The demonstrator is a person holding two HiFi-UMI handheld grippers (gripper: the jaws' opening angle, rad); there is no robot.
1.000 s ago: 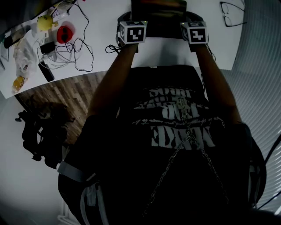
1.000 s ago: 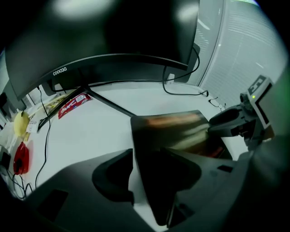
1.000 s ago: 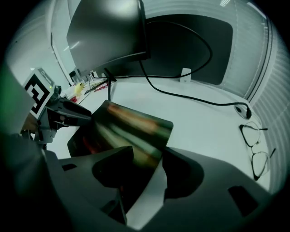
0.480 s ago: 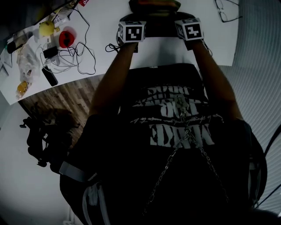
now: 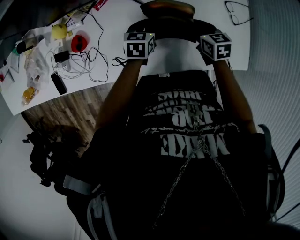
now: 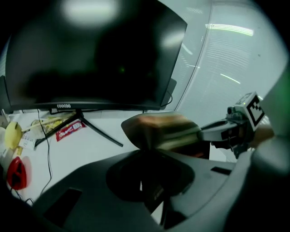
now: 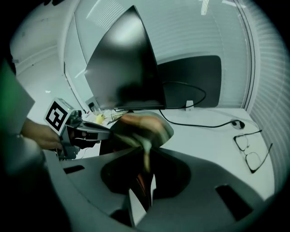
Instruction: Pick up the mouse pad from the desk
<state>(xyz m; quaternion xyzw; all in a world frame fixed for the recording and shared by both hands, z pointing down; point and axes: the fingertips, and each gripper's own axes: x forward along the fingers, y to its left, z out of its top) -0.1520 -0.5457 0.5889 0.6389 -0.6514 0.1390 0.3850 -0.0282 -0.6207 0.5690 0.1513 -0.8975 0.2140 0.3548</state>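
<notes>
The mouse pad [image 5: 168, 9], dark with a brown printed face, hangs above the white desk [image 5: 112, 28], bowed and folded between my two grippers. My left gripper [image 5: 139, 52] grips its left edge; in the left gripper view the pad [image 6: 163, 129] runs from the closing jaws of the left gripper [image 6: 149, 190] up and to the right. My right gripper [image 5: 213, 52] grips the other edge, and the pad [image 7: 140, 124] sits pinched in the right gripper [image 7: 142, 181], whose jaws are also closing. Each gripper view shows the other gripper across the pad.
A large dark monitor [image 6: 90, 54] stands at the back of the desk. Glasses [image 7: 249, 149] lie to the right. On the left are tangled cables [image 5: 84, 61], a red item [image 5: 79, 42], a yellow item [image 5: 58, 30] and a black bar [image 5: 58, 83]. Wooden floor lies below the desk edge.
Both grippers have risen and drawn toward me, taking the mouse pad's near edge up off the desk. The pad now bends between them.
</notes>
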